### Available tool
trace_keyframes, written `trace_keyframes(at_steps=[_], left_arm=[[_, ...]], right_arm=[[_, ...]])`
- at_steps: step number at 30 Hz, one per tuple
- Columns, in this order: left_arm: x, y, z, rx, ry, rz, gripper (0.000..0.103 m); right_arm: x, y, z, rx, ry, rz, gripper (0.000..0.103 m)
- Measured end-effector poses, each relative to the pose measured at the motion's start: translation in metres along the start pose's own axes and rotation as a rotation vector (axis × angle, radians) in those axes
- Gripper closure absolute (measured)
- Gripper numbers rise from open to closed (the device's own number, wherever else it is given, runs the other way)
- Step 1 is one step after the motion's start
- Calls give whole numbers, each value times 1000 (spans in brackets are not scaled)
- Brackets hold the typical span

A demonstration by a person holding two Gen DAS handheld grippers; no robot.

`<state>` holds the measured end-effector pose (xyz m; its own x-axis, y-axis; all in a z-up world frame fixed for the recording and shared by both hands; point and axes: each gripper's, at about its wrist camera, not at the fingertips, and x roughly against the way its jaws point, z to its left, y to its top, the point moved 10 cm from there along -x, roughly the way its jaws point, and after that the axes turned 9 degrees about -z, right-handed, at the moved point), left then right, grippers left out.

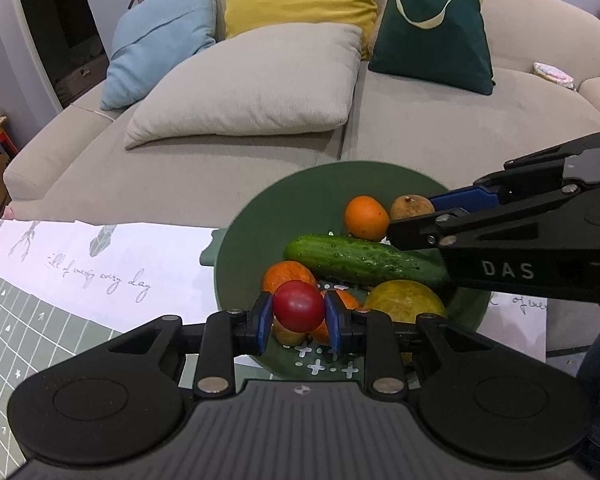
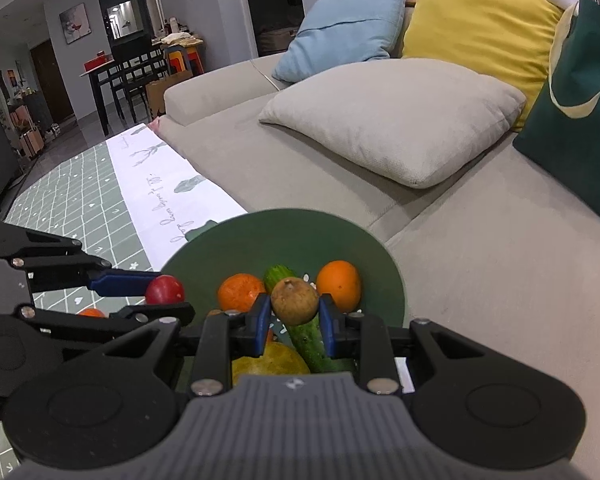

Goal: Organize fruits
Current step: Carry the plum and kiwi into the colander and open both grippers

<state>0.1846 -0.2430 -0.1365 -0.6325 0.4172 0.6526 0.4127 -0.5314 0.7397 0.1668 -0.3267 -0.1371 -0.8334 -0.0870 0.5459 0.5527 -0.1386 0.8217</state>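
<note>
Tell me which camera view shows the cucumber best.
The left wrist view. There the cucumber lies almost whole across the green bowl, with only its right end behind the right gripper. In the right wrist view it shows only in part, behind the brown fruit that this gripper holds.

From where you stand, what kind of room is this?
Most likely a home living room: a beige sofa with cushions, a dining table with chairs behind, and a green bowl of produce in front.

Beige sofa [image 2: 480, 248] with blue [image 2: 344, 28], yellow [image 2: 476, 20] and beige cushions [image 2: 396, 120], green tote bag [image 1: 432, 28]; dark dining table [image 2: 112, 72] and chairs behind, grey walls.
</note>
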Motion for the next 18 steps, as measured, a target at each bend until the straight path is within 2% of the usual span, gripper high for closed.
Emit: trace_keyframes(at_steps=[5, 9, 18], left_arm=[[-16, -1, 0, -18, 15, 19, 72], [-27, -1, 2, -27, 29, 36, 72], [-45, -4, 6, -57, 42, 46, 71]], right_arm=[[-23, 4, 0, -8, 8, 19, 81], [-46, 6, 1, -14, 66, 44, 81], [-76, 15, -3, -12, 76, 69, 81]])
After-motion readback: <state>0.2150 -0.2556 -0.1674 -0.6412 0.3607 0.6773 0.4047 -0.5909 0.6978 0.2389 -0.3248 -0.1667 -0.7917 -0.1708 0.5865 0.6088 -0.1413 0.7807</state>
